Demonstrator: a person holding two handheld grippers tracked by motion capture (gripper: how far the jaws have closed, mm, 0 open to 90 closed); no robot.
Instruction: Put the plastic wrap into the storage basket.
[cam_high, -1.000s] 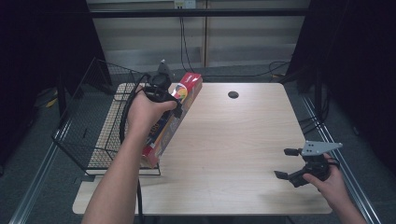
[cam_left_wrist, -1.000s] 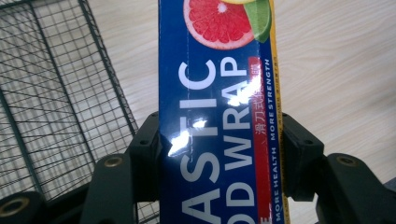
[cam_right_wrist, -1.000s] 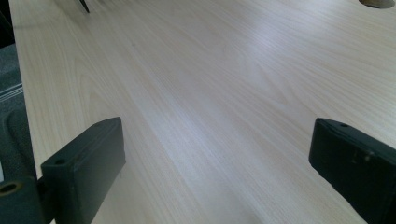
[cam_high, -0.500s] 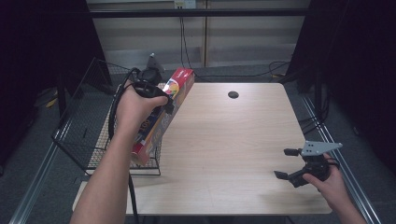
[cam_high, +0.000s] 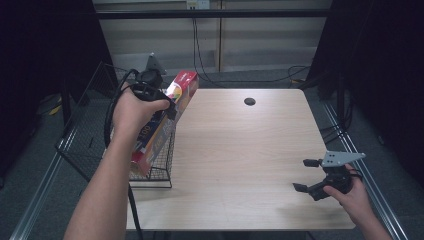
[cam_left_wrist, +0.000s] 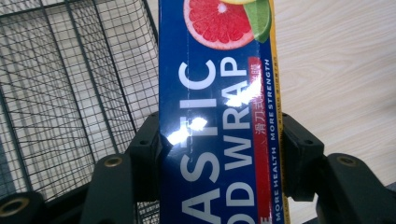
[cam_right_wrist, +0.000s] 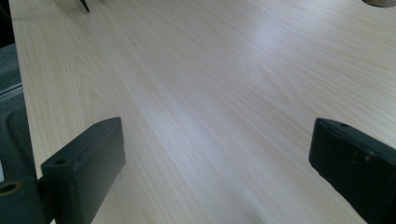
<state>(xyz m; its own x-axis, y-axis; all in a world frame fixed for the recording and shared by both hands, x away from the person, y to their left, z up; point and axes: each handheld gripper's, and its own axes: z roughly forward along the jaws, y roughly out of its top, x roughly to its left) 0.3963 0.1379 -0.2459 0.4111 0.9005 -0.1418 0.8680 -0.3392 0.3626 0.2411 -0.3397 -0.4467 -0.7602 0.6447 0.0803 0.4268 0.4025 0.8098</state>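
Wooden table (cam_high: 240, 150), wire basket (cam_high: 87, 135) at left, left hand-held gripper (cam_high: 167, 102) clamping plastic wrap box (cam_left_wrist: 219, 116), right hand-held gripper (cam_high: 306, 175) agape.

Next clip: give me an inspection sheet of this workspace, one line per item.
Surface: wooden table, round hole near far edge.
Job's things: plastic wrap box tilted, lower end inside wire basket.
Clutter: nothing seen.
Grippers: left gripper shut on the box; right gripper open, holding nothing, at the near right corner.
Cables: black cable loops from left gripper.
Surroundings: dark curtains, grey floor, wall cables.
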